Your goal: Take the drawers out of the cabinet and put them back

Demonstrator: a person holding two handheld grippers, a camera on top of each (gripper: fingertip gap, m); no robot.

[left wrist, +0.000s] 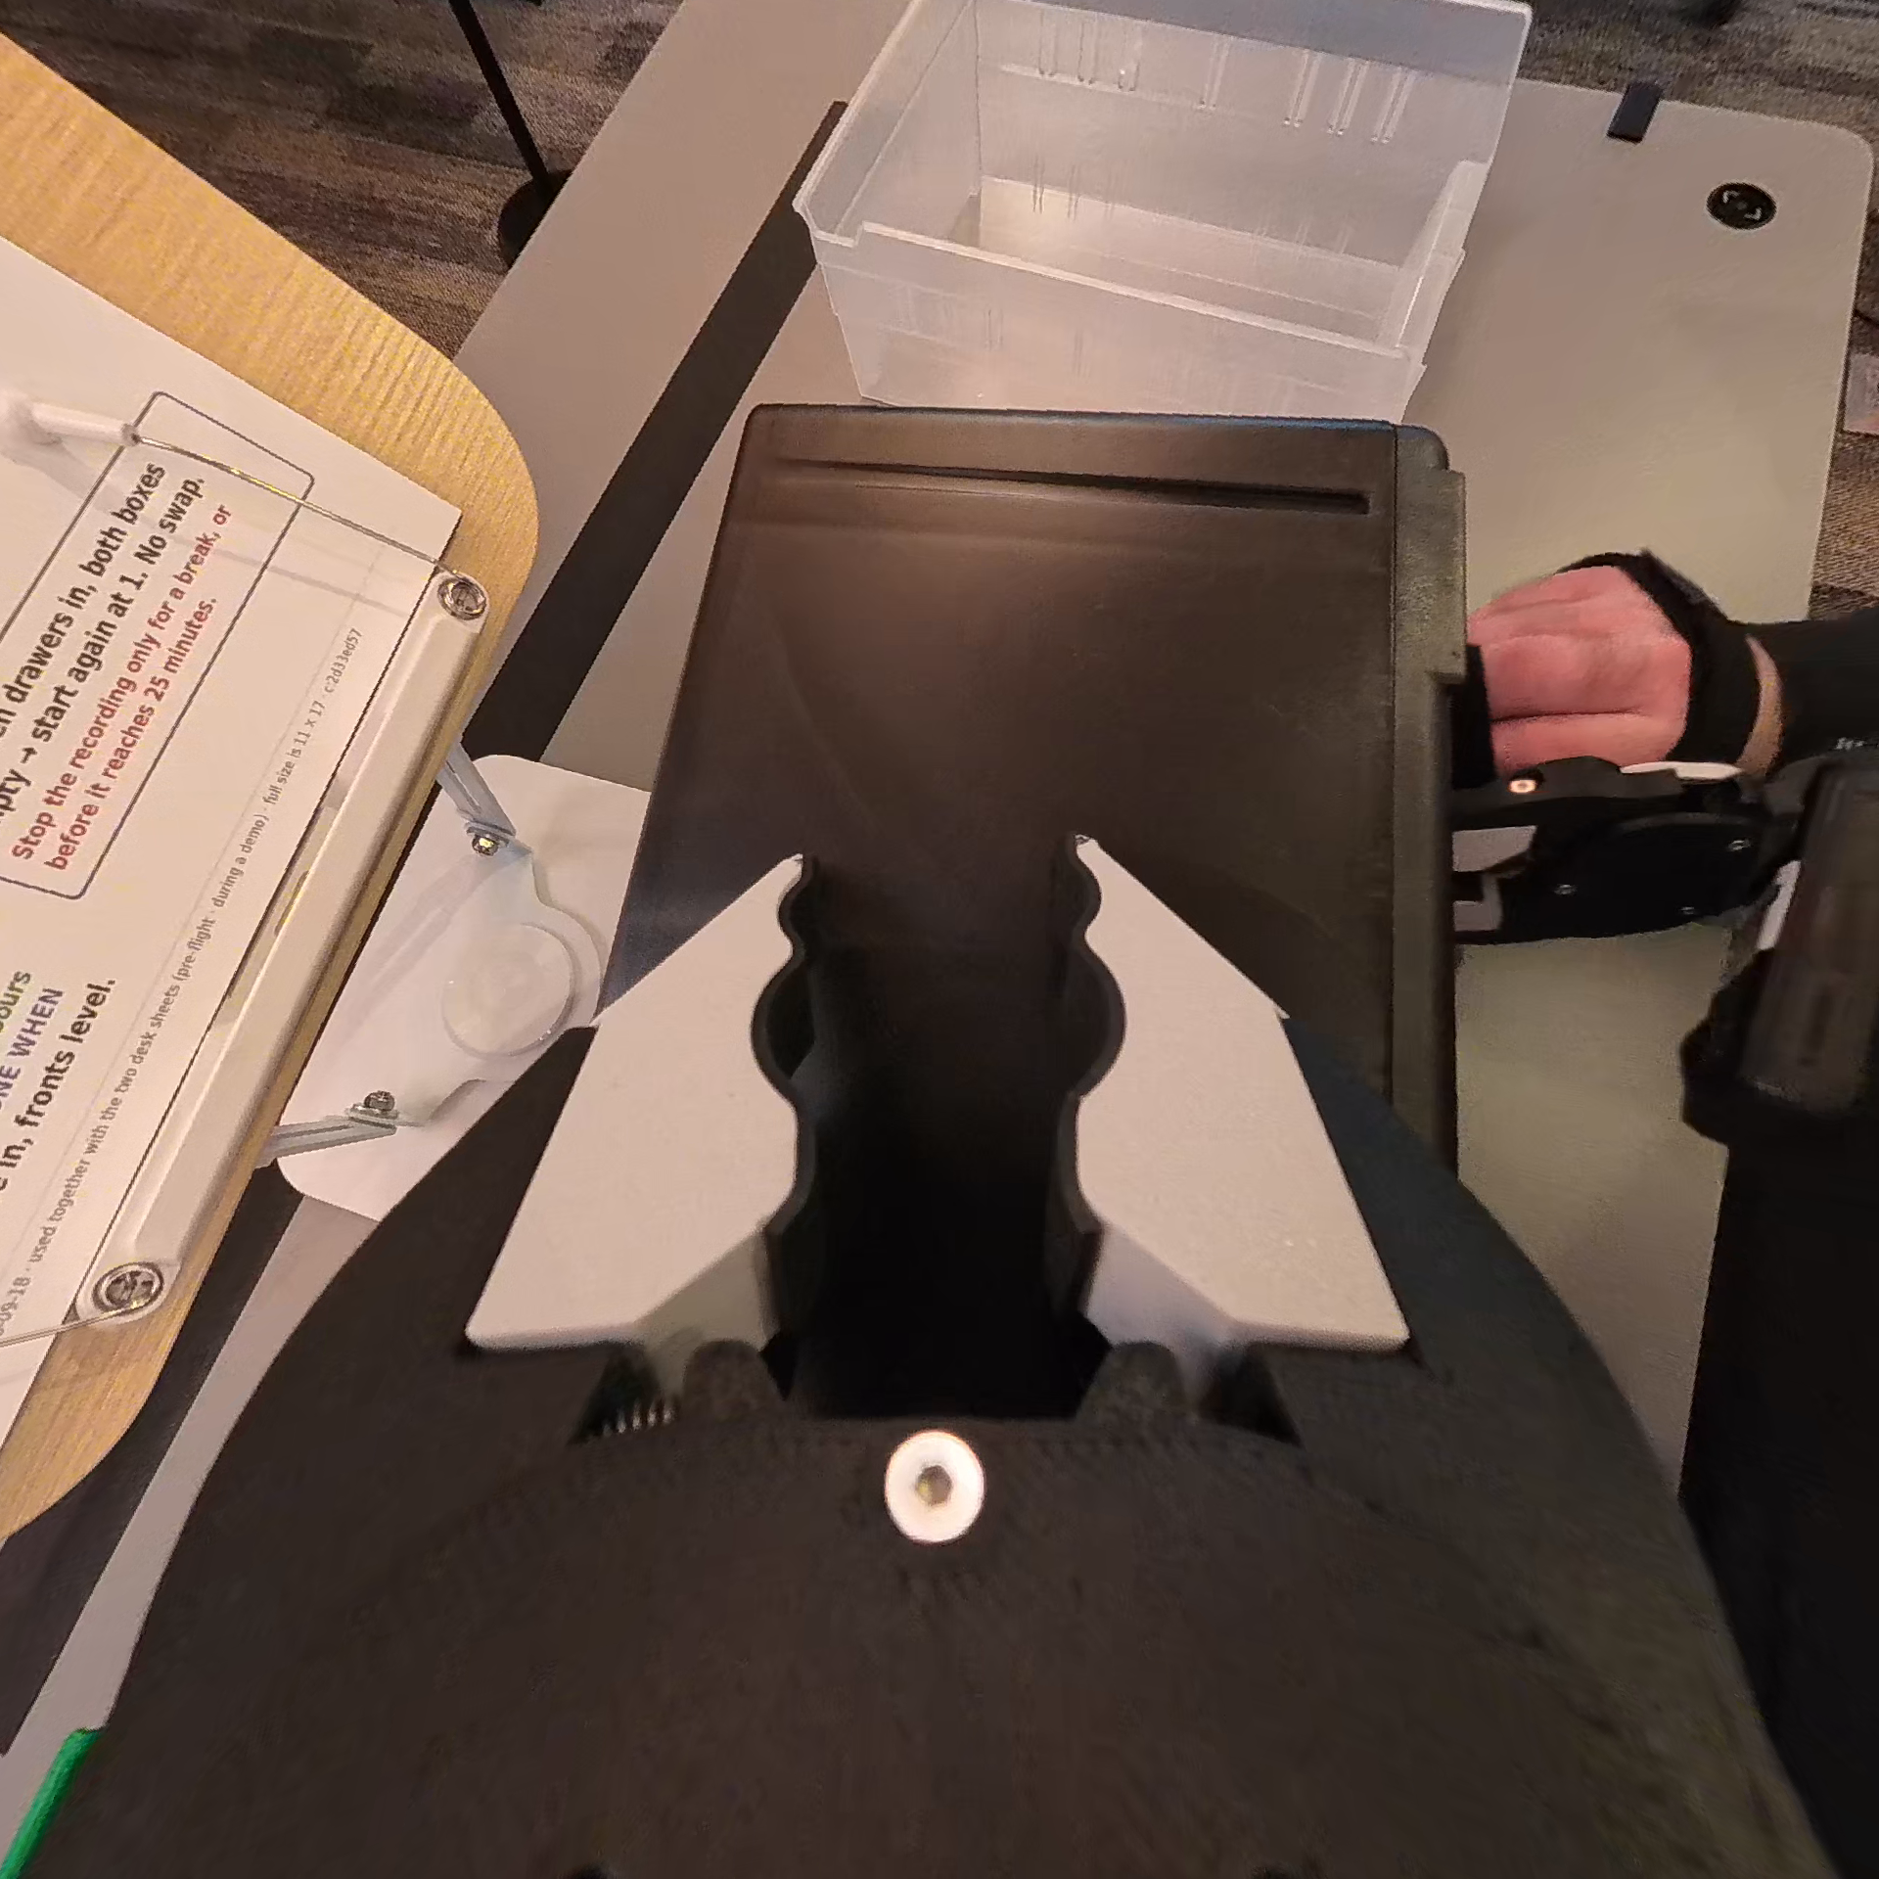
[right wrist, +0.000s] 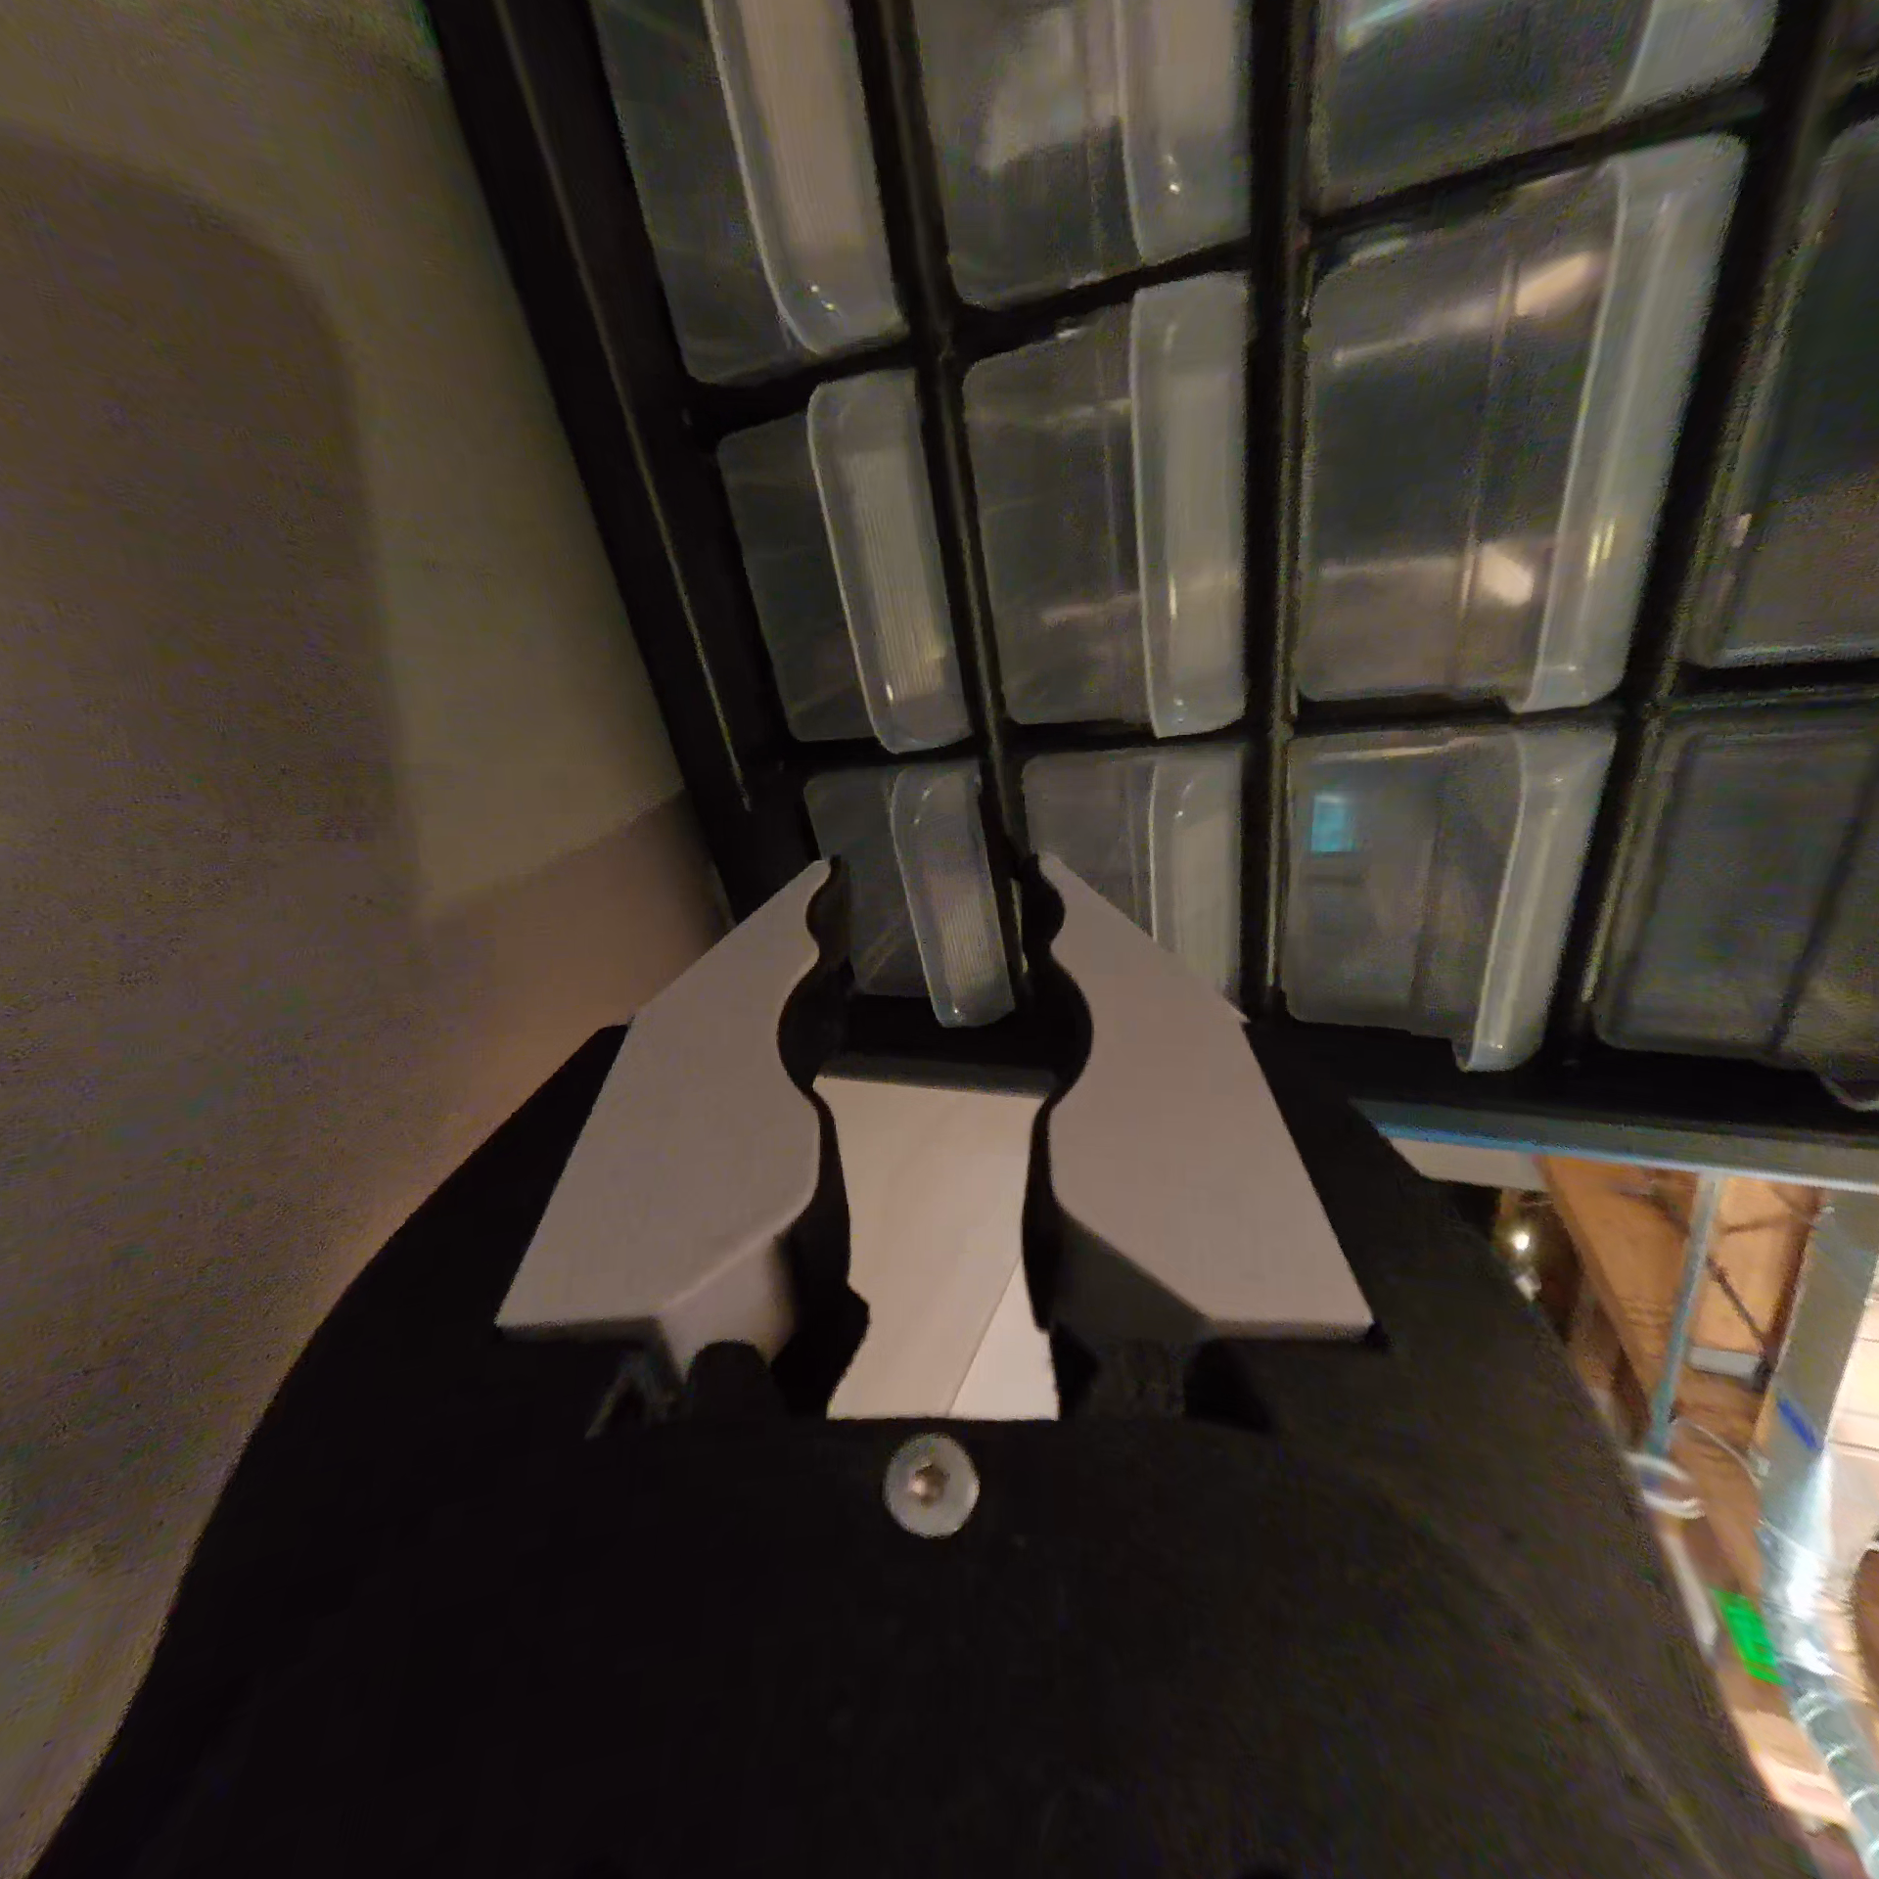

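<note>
The black cabinet (left wrist: 1068,630) stands on the grey table (left wrist: 1627,305), and I see its top from above. My left gripper (left wrist: 941,864) is open and empty over that top. Clear empty drawers (left wrist: 1149,234) sit stacked on the table beyond the cabinet. In the right wrist view, which is turned sideways, the cabinet front (right wrist: 1281,508) holds a grid of clear drawers. My right gripper (right wrist: 941,874) is open, with its jaws on either side of the handle of a small corner drawer (right wrist: 956,915) in the row nearest the table. A gap shows on one side of the handle.
A wooden board (left wrist: 437,427) with a printed sheet (left wrist: 132,651) under a clear stand lies left of the cabinet. A gloved hand (left wrist: 1586,661) holds the right gripper's body (left wrist: 1627,844) at the cabinet's front. The table surface (right wrist: 254,610) lies beside the cabinet front.
</note>
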